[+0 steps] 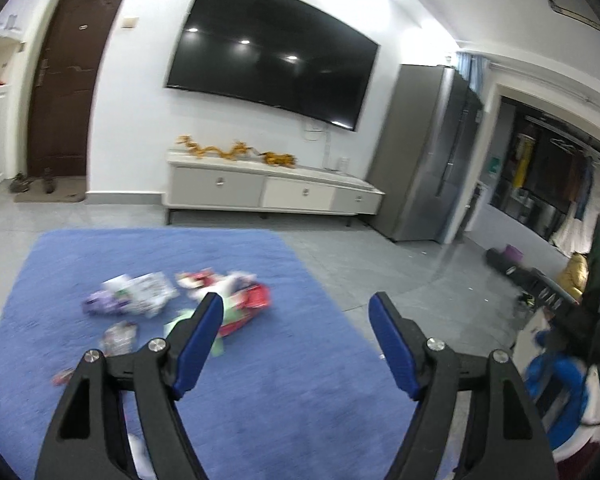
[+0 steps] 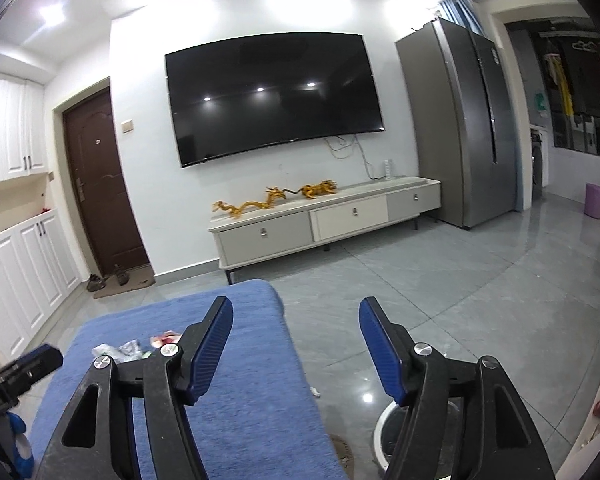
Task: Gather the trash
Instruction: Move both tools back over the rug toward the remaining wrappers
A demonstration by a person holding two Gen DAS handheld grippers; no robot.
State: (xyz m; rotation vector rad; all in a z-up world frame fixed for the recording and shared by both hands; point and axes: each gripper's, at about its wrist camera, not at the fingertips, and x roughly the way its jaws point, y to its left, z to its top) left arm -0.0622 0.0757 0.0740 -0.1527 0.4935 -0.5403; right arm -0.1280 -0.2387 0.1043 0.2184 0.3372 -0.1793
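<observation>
Left gripper (image 1: 296, 308): jaws spread, nothing between them.
Right gripper (image 2: 296, 314): jaws spread, likewise unladen.
Wrappers (image 1: 172, 296): scattered mid-frame on the blue rug (image 1: 280, 380).

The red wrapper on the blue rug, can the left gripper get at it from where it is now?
Probably yes. The left gripper is open and empty, and the red wrapper lies uncovered on the blue rug ahead of it, with nothing between.

Wall-mounted television (image 2: 274, 96); low drawer cabinet (image 2: 324, 222), golden dragon figures (image 2: 276, 198) on top; grey refrigerator (image 2: 456, 120); brown door (image 2: 100, 184)
</observation>
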